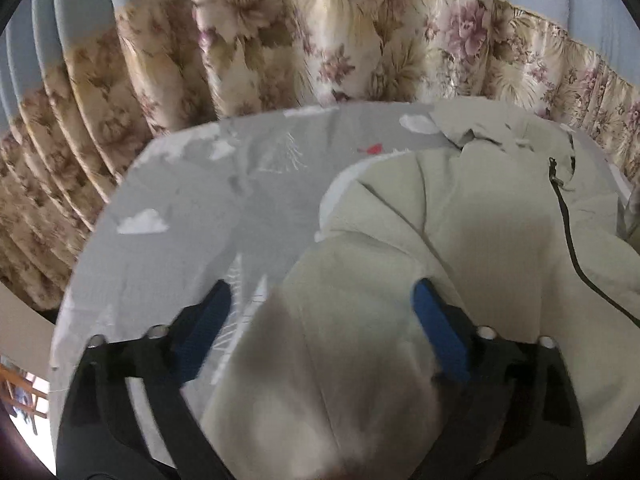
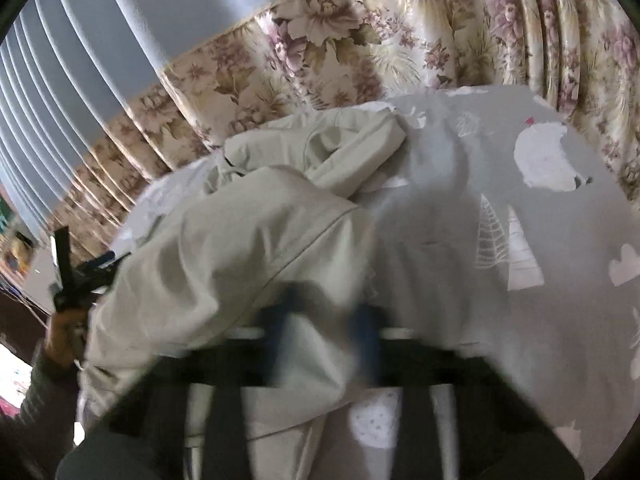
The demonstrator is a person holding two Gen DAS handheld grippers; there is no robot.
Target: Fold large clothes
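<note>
A pale beige jacket (image 1: pixel 460 216) lies crumpled on a grey printed sheet (image 1: pixel 180 184); a black zipper line (image 1: pixel 568 236) runs down its right part. My left gripper (image 1: pixel 324 308) stands open and wide over the jacket's near edge. Its left finger is above the sheet, its right finger (image 1: pixel 436 320) rests on the cloth, and loose fabric lies between them. In the right wrist view the jacket (image 2: pixel 224 256) is heaped to the left. My right gripper (image 2: pixel 324 328) is blurred, and a fold of the jacket fills the gap between its blue fingers.
A floral curtain (image 1: pixel 320 48) with blue pleats above it hangs close behind the far edge of the sheet. Bare grey sheet (image 2: pixel 520 208) with trees and clouds spreads to the right. The person's hand (image 2: pixel 64 328) holding the left gripper shows at the left.
</note>
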